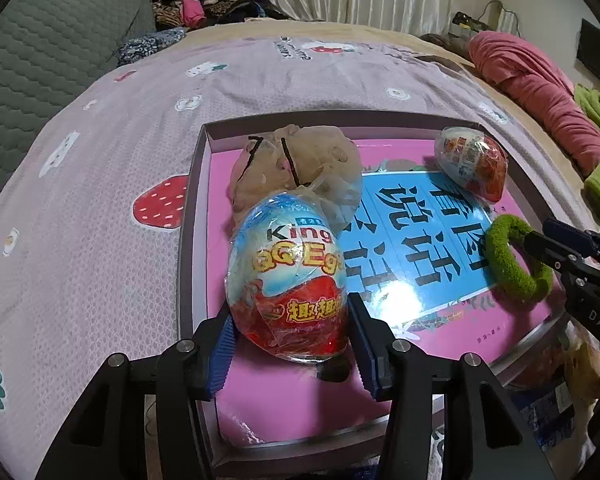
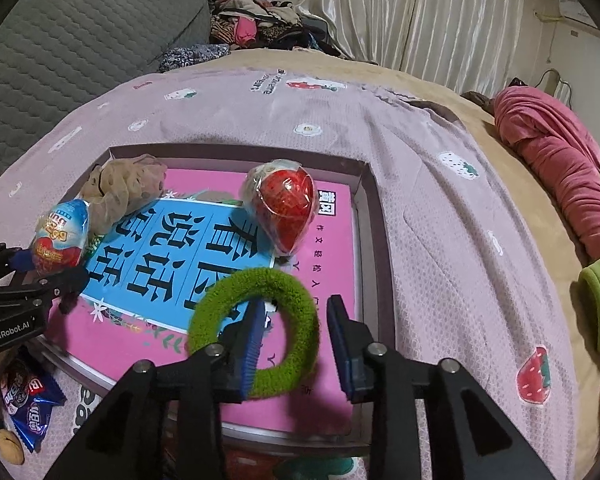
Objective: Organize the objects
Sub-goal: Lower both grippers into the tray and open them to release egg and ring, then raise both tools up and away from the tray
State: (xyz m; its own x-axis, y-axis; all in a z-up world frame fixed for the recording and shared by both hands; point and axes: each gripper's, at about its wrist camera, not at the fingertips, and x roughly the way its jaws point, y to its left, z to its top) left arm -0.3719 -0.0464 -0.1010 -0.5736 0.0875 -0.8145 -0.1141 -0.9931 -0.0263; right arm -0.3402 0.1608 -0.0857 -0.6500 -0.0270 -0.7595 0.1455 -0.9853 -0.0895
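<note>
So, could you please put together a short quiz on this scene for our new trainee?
1. True or false: the left hand-held gripper has its fingers on either side of a wrapped toy egg.
2. Multiple choice: where is the green fuzzy ring? A) on the bedspread outside the box B) over one finger of the right hand-held gripper, above the pink book C) under the beige cloth
3. How many wrapped toy eggs are in view over the shallow box?

Key: 1 true; 2 B; 3 two, the second egg lying on the book.
</note>
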